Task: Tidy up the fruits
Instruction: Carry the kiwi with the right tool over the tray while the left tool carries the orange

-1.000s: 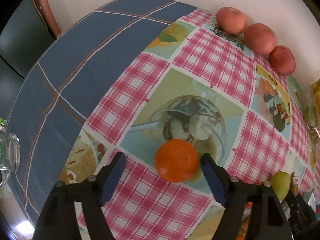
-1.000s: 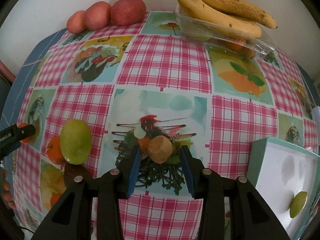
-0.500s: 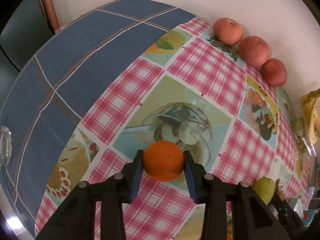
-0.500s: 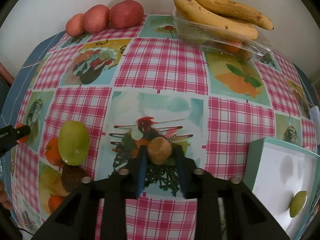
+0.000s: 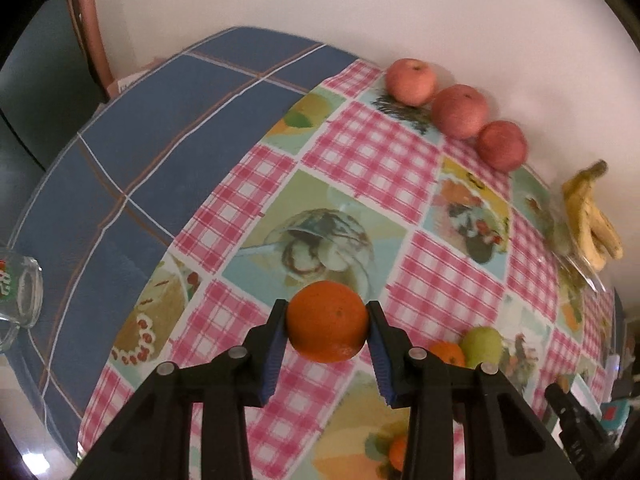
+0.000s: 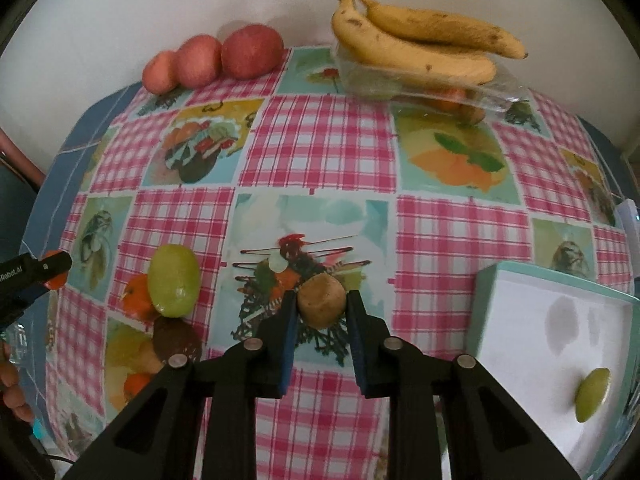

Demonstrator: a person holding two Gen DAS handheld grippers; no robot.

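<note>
**Inspector:** Containers first.

**Assistant:** A teal box (image 6: pixel 486 312) with a white inside sits at the right, holding one green fruit (image 6: pixel 593 394). A clear plastic tray (image 6: pixel 496 98) at the far edge holds orange fruit, and a bunch of bananas (image 6: pixel 416 46) rests on top of it.

**Inspector:** Surface and room?

**Assistant:** The table (image 6: pixel 328 144) has a pink checked cloth with food pictures and a blue section at the left. Three red apples (image 6: pixel 212 62) line the far edge against a pale wall (image 6: pixel 120 12). A glass mug (image 5: pixel 18 292) stands on the blue part.

**Inspector:** Fingers?

**Assistant:** The left gripper (image 5: pixel 327 330) has its fingers clamped on an orange (image 5: pixel 327 326), one pad on each side. The right gripper (image 6: pixel 322 308) is clamped on a brown kiwi (image 6: pixel 322 305) the same way. Near the right gripper's left lie a green pear (image 6: pixel 173 280), a second orange (image 6: pixel 136 296) and a dark fruit (image 6: pixel 176 340), grouped together.
</note>
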